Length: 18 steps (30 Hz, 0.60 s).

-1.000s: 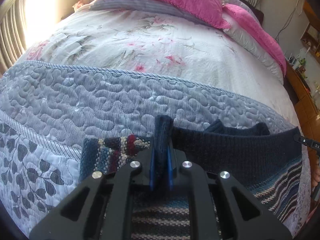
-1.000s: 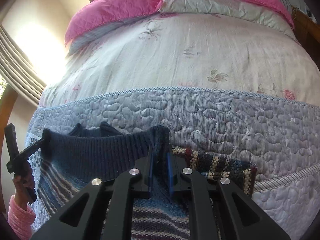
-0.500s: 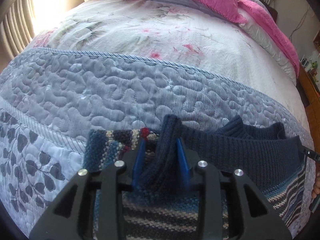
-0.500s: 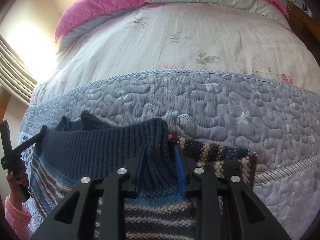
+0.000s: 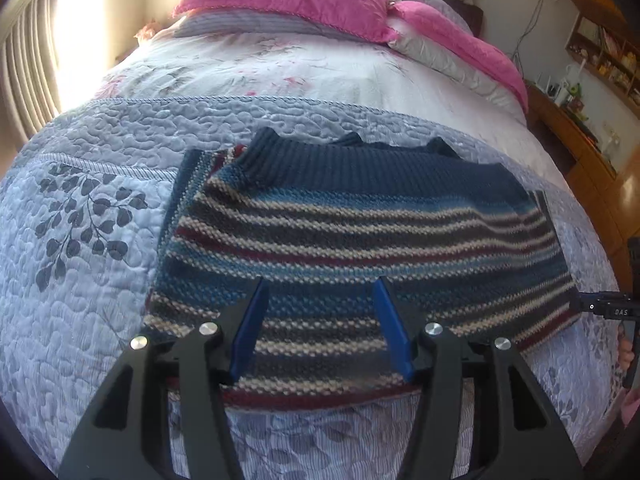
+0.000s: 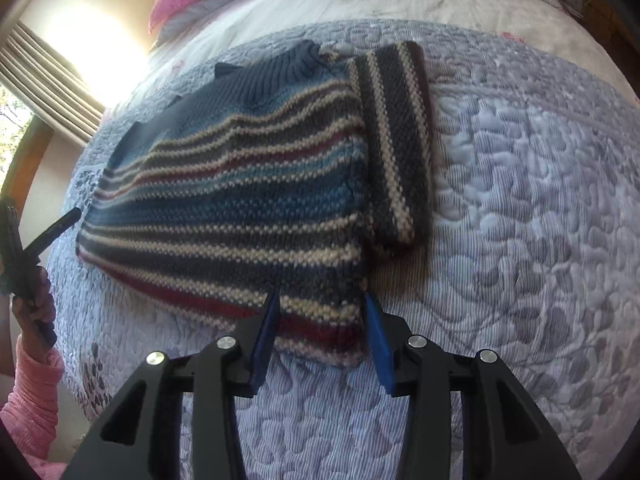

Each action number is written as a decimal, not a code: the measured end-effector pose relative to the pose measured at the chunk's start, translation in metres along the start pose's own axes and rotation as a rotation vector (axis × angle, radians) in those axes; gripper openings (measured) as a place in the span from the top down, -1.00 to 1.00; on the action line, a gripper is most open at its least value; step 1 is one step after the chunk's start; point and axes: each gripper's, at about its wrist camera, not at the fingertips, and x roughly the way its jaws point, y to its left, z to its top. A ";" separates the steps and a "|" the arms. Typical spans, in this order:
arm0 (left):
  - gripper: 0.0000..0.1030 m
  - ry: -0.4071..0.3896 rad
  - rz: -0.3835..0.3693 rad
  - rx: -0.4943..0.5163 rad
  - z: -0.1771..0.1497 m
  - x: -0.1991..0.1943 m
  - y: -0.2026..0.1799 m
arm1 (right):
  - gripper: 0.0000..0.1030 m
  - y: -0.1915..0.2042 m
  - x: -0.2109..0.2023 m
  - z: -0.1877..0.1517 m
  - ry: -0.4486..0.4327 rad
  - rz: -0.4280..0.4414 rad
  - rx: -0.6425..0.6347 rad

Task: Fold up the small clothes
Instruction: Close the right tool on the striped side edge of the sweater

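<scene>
Risk: striped navy knit sweater (image 5: 360, 236) folded loosely on quilted bed (image 5: 100, 280); left gripper (image 5: 320, 328) and right gripper (image 6: 318, 334) both wide open, empty (regrasp may snag one layer only).

Left tool (image 5: 320, 300): matte black frame with triangular cut-outs; four round silver screws across the linkage; two flat blue fingers (image 5: 250, 332), tapering to thin tips.

Right tool (image 6: 318, 316): same build, black frame, four silver screws, blue fingers (image 6: 376, 340). Seen from the left camera at the right edge: black body bearing small white lettering, partly legible as "DAS".

Hand (image 6: 34, 300): wrapped round a black handle.

Sleeve (image 6: 34, 400): pink ribbed knit, cuff at the wrist.
</scene>
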 end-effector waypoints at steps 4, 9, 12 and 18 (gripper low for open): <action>-0.07 0.074 0.010 0.019 -0.015 0.018 -0.007 | 0.73 -0.005 -0.002 -0.011 -0.006 0.011 0.015; -0.08 0.129 0.036 0.004 -0.022 0.041 0.007 | 0.76 -0.018 0.002 -0.020 0.017 -0.012 0.034; -0.09 0.137 0.009 -0.016 -0.023 0.047 0.015 | 0.76 -0.015 0.010 -0.022 0.027 -0.037 0.017; -0.11 0.094 -0.030 -0.040 -0.011 0.022 0.009 | 0.38 -0.003 -0.024 0.004 -0.048 -0.027 -0.003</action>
